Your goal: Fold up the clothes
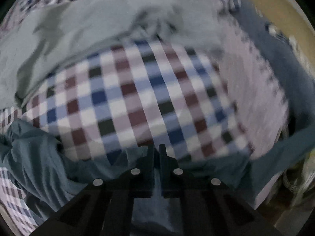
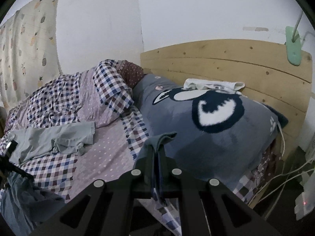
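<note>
**Teal garment held at two places over the bed**

Teal garment is grasped by both grippers. In the right wrist view, the right gripper has its fingers clenched on a fold of this cloth, and a corner of the cloth stands up above the fingertips. This happens near the edge of the bed, just beside the grey blanket that lies against the wooden headboard.

In the left wrist view, the left gripper points down at the checkered bedsheet. Its fingers are pressed together, and the teal cloth lies around and under them; the picture is blurred, so the pinch itself is not sharp. A pale green garment lies crumpled on the bed, farther toward the wall side.
</note>
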Demonstrator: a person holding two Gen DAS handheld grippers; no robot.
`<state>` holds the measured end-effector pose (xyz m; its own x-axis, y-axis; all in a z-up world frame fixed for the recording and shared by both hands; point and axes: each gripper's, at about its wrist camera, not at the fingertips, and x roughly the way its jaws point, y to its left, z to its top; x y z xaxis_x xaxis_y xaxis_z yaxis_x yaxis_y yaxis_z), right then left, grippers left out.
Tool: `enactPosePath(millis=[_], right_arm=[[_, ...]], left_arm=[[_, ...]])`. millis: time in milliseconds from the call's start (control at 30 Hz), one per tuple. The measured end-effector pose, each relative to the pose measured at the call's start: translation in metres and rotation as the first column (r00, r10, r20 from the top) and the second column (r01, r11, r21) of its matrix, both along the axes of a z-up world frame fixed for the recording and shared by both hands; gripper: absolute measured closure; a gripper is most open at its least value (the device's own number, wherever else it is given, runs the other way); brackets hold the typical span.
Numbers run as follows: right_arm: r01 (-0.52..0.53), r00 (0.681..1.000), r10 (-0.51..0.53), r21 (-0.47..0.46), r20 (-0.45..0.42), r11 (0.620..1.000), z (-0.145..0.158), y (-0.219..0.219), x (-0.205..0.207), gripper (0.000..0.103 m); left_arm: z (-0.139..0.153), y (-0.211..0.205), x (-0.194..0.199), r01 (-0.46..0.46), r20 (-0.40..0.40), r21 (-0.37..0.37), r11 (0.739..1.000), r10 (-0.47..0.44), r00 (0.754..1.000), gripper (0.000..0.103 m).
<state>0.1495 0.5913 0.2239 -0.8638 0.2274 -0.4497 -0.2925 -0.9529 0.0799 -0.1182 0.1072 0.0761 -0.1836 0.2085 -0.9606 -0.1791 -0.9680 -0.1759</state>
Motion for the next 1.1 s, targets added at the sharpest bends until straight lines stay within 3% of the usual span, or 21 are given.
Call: enactPosePath(millis=[133,233,433,533,600,633,733,867,1000,1100], right_arm=[[0.028,0.999,-0.028,0.009,-0.031,1.0,0.013,0.012,0.001,0.102],[0.05,0.998,-0.049,0.013,-0.045,0.999,0.021,0.02,-0.004,0.102],[0.142,0.987,-0.138,0.049,-0.077,0.989,0.042,0.039,-0.027,0.102],[0.194,0.978,-0.189,0.041,-0.091,0.98,0.05,0.056,-0.044,0.102],[0.214,0.975,-0.21,0.042,-0.075,0.976,0.051,0.065,-0.059,0.102],[0.22,0.974,-0.217,0.046,-0.063,0.974,0.051,0.069,-0.068,0.102],[0.217,0.976,-0.218,0.083,-0.004,0.973,0.046,0.075,-0.097,0.102],[0.205,0.972,-0.217,0.119,0.094,0.972,0.033,0.081,-0.127,0.102],[0.172,0.966,-0.186,0.089,0.179,0.981,0.019,0.093,-0.151,0.102],[0.153,0.946,-0.157,0.037,0.282,0.988,0.003,0.107,-0.172,0.099]], left_arm=[[0.027,-0.027,-0.012,-0.099,-0.052,0.11,0.989,0.105,0.993,0.101],[0.045,-0.046,-0.028,-0.176,-0.109,0.209,0.962,0.202,0.973,0.102],[0.088,-0.09,-0.059,-0.306,-0.241,0.386,0.87,0.415,0.877,0.102],[0.108,-0.103,-0.074,-0.329,-0.308,0.479,0.814,0.507,0.805,0.102],[0.111,-0.11,-0.09,-0.357,-0.294,0.535,0.766,0.565,0.771,0.102],[0.109,-0.112,-0.1,-0.371,-0.288,0.541,0.755,0.581,0.761,0.102],[0.107,-0.102,-0.124,-0.386,-0.312,0.524,0.759,0.593,0.743,0.102],[0.11,-0.091,-0.134,-0.389,-0.335,0.542,0.745,0.616,0.713,0.103],[0.118,-0.081,-0.14,-0.356,-0.382,0.581,0.731,0.632,0.674,0.103],[0.117,-0.07,-0.149,-0.334,-0.389,0.542,0.771,0.582,0.714,0.103]])
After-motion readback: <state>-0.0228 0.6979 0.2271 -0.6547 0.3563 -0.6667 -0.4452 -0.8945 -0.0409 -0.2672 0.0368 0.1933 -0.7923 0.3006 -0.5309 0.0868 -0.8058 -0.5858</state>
